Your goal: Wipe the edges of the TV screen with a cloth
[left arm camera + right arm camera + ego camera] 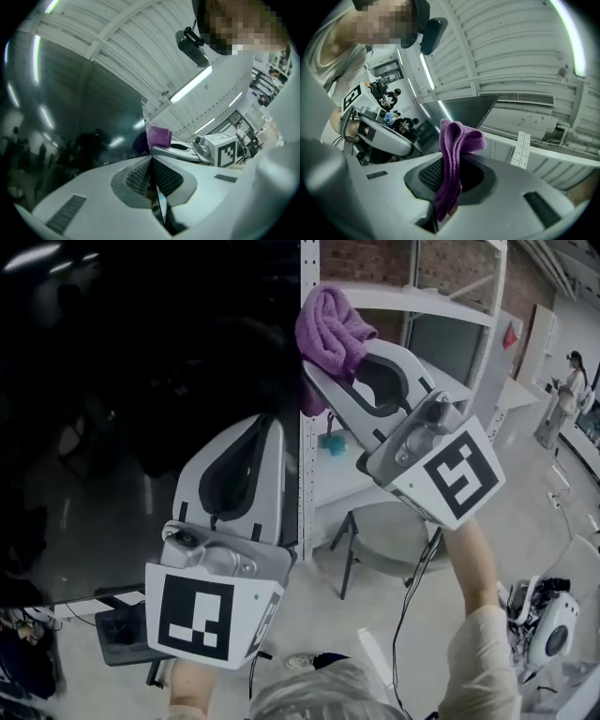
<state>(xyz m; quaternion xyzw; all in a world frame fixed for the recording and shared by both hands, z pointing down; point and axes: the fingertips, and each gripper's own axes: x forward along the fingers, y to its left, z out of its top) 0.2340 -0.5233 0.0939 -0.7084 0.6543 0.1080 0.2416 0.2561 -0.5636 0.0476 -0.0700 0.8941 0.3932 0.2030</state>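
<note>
The purple terry cloth (330,329) is sitting bunched at the tip of the right tool (323,367), whose jaws are clamping it. The bundle is hovering right at the right edge of the large dark glossy TV screen (112,427), well above the screen's bottom edge. No view is showing whether cloth and screen are touching.

The right gripper view is showing what the head view cannot. There the cloth (452,154) is running folded between the tool's two ribbed pads, with a rounded lobe bulging above them and a tail hanging out below.

The left tool (267,427) is lying lower along the same right edge. In the left gripper view its jaws are pressing together in a thin seam, with nothing seen between them. That seam is lining up with the screen's edge. The screen (70,117) is filling the left half of that view and is mirroring dim figures and lights. The cloth (158,137) is peeking up just past the seam.

Each tool is carrying a black-and-white marker cube (202,615) printed with a blocky square pattern.

Only the head view is showing the white metal shelving rack (305,456) standing just right of the screen, with a small teal object (330,442) sitting on one shelf. A person (569,381) is standing far off at the right.

Only the gripper views are showing the black head-mounted camera (192,42) and the long ceiling light strips (190,84).
</note>
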